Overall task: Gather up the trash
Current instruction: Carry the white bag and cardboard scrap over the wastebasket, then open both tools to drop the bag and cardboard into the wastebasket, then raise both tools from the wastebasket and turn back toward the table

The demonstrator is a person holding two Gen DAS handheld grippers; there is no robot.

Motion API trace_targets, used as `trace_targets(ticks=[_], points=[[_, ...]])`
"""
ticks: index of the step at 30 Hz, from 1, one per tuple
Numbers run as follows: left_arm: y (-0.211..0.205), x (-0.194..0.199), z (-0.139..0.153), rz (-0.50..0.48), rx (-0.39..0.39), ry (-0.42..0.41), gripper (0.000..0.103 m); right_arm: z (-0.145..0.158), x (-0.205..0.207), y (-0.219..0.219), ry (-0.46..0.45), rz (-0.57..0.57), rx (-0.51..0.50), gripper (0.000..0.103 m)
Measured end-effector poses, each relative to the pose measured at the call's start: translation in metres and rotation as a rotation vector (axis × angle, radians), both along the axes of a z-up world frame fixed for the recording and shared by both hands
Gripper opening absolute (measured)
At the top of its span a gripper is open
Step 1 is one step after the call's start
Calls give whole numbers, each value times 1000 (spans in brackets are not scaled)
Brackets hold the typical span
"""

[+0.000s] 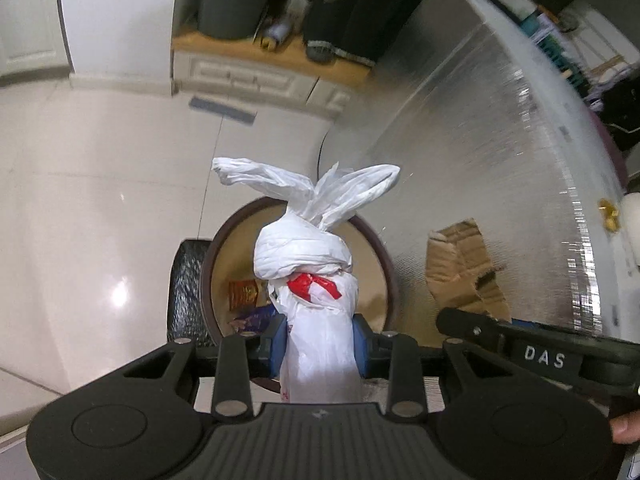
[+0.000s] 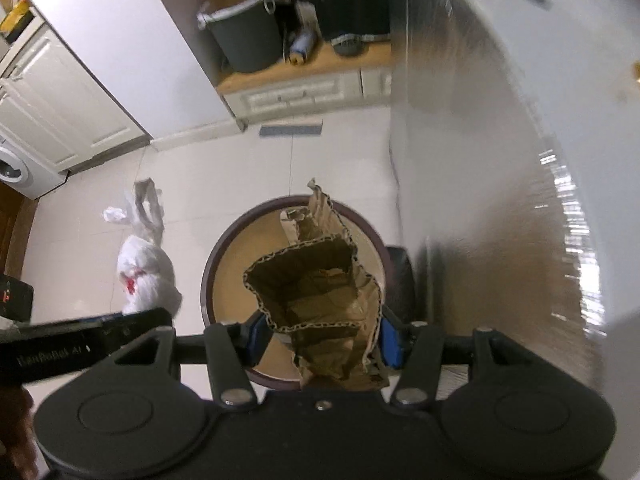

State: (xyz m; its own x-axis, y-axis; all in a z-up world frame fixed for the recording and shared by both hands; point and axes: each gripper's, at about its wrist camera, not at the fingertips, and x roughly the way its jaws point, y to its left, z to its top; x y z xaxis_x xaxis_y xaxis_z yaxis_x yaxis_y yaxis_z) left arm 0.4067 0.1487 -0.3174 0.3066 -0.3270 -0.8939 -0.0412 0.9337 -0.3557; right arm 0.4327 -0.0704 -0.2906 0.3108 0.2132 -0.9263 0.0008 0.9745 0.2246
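White knotted trash bag (image 1: 316,280) clamped in left gripper (image 1: 320,346), above round bin (image 1: 394,276). Torn cardboard (image 2: 320,300) pinched in right gripper (image 2: 322,340), bin rim (image 2: 208,268) at 12 o'clock.

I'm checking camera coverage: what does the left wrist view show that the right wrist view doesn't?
Only the left wrist view shows the left gripper shut on the tied white plastic bag, plus wrappers inside the bin. Only the right wrist view shows the right gripper shut on the torn cardboard, and a washing machine. Both show the round brown bin, the grey bucket and the tiled floor.
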Motion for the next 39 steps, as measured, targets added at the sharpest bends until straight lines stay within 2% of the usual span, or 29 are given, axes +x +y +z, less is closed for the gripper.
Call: trace_targets(ticks=[9, 14, 17, 19, 21, 25, 26, 28, 29, 39], points=[[8, 32, -63, 16, -42, 128, 35, -71, 44, 8, 146, -55, 6, 57], [10, 42, -87, 26, -52, 175, 35, -95, 57, 16, 168, -19, -2, 59], [4, 51, -97, 20, -55, 196, 35, -99, 62, 11, 147, -35, -4, 65], [0, 54, -102, 11, -53, 206, 35, -98, 62, 5, 131, -57, 23, 72], [-4, 58, -106, 8, -50, 219, 35, -99, 64, 1, 130, -66, 45, 86], [-11, 65, -116, 0, -31, 244, 37, -96, 61, -9, 134, -75, 70, 90], [-13, 66, -118, -1, -23, 241, 39, -96, 60, -11, 137, -82, 73, 90], [-17, 69, -120, -4, 4, 243, 66, -96, 59, -14, 142, -88, 78, 90], [-20, 69, -120, -11, 23, 246, 71, -96, 58, -15, 146, -90, 80, 90], [-25, 67, -121, -69, 68, 274, 80, -101, 54, -14, 175, -54, 67, 90]])
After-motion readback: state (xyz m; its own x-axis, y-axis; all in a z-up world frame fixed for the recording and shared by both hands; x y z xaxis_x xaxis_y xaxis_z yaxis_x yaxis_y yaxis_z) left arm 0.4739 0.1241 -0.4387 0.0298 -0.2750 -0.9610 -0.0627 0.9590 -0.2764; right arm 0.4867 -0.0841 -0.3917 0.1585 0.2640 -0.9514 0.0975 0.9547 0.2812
